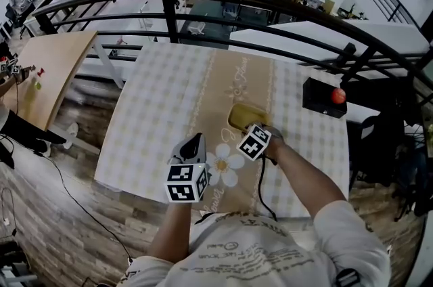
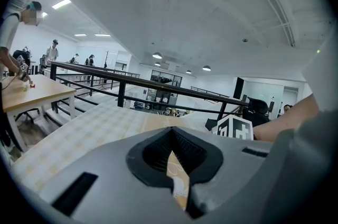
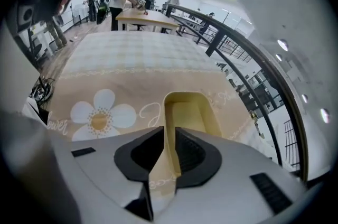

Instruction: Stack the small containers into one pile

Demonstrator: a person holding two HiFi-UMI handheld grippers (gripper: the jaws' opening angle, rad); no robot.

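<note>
the left gripper hovers just left of the white flower printed on the beige runner of the table. its claw is pressed together at the tips with nothing in it (the left gripper view shows only a thin sliver of cloth behind them).

just up and right of the flower sits one pale yellow container, the only one i can count. whether others are nested inside it is hard to tell, though the walls look like a single shell. it is a rounded oblong tub, mouth up, flat on the runner, and its inside shows just its own yellow floor. its long axis lies across the runner, with one short end at the right gripper.

that gripper is on the side of the container away from the flower, tilted steeply down. its claw is spread: the near end of one long wall stands between the two pads, and a strip of runner shows beside it, so the pads are not squeezing it.

well right of the flower, past the container, one black box sits by the table's edge with one red round thing on top.
</note>
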